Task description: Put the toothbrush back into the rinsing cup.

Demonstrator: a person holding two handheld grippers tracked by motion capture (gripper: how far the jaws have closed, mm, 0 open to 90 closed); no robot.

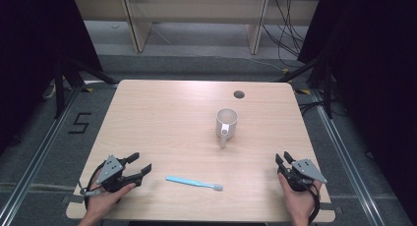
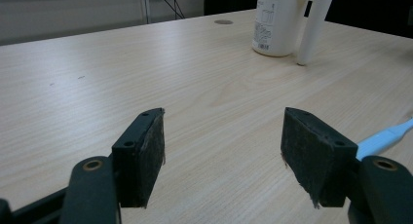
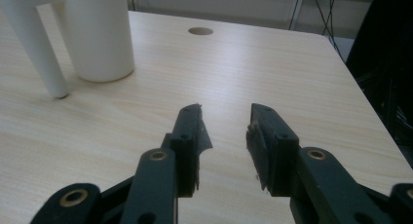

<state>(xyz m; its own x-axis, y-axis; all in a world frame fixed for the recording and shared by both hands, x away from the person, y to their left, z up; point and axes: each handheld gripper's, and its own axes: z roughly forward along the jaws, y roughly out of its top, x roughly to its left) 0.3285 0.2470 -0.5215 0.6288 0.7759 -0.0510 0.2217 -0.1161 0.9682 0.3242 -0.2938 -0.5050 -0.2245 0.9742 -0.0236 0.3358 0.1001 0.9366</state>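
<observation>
Long thin light-blue plastic toothbrush (image 1: 193, 183) lying left-to-right on the worktop (image 1: 172, 118), just right of the left tongs (image 1: 139, 166), nearer than right tongs (image 1: 283, 158); both released, empty.

On the table (image 1: 162, 118) the mug (image 1: 226, 123) stands right of centre in the frame, its handle turned toward the lower edge. Above it, near the table's far edge, sits the cable hole (image 1: 239, 94). The toothbrush (image 1: 193, 183) lies flat in the lower middle, well below the mug and slightly left of it, its head end toward the right. The left gripper (image 1: 140, 165) rests at the lower left of the table, just left of the toothbrush; the right gripper (image 1: 283, 158) sits at the lower right, well apart from both
</observation>
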